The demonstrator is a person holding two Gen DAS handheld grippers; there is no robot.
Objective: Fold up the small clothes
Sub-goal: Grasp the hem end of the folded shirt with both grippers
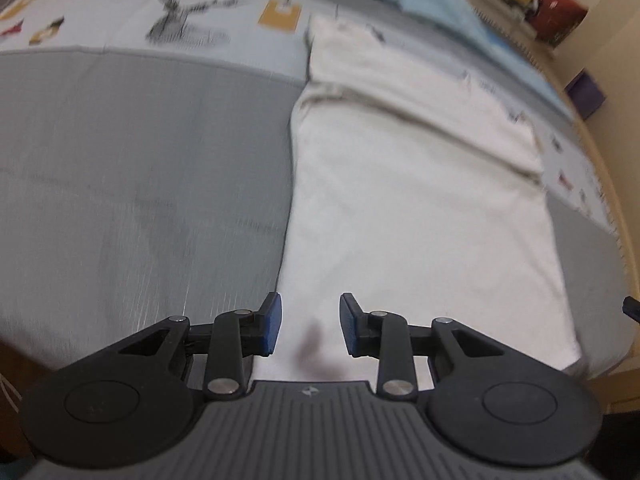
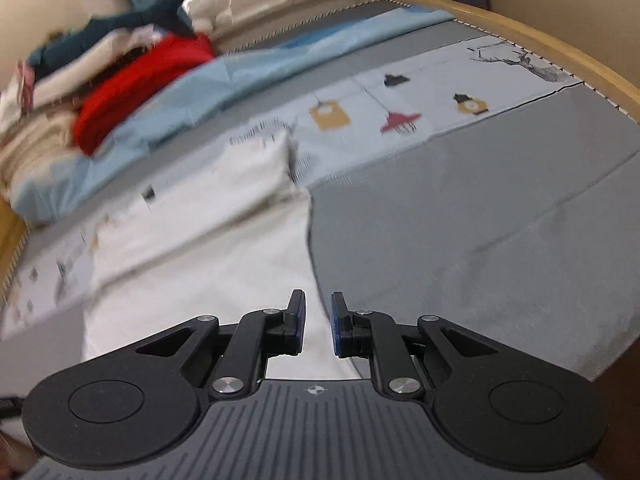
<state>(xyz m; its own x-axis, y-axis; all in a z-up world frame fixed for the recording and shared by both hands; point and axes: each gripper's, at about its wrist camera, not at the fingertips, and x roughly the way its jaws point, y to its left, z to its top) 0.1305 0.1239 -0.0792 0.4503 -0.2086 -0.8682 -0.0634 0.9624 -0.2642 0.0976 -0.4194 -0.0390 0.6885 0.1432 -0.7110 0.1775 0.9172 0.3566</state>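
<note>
A white garment (image 1: 420, 208) lies flat on the grey bed cover, with one part folded over along a crease near its far end. My left gripper (image 1: 310, 326) hovers above the garment's near left edge, open, with nothing between its blue pads. In the right wrist view the same white garment (image 2: 208, 248) stretches away to the left. My right gripper (image 2: 318, 326) hangs over its near right edge, jaws a little apart, holding nothing.
The grey bed cover (image 1: 140, 184) carries a pale printed band with a deer and small pictures (image 2: 400, 116). A light blue blanket (image 2: 240, 80) lies beyond it. A pile of red, white and dark clothes (image 2: 132, 80) sits at the far left. A wooden bed rail (image 2: 560, 40) bounds the mattress.
</note>
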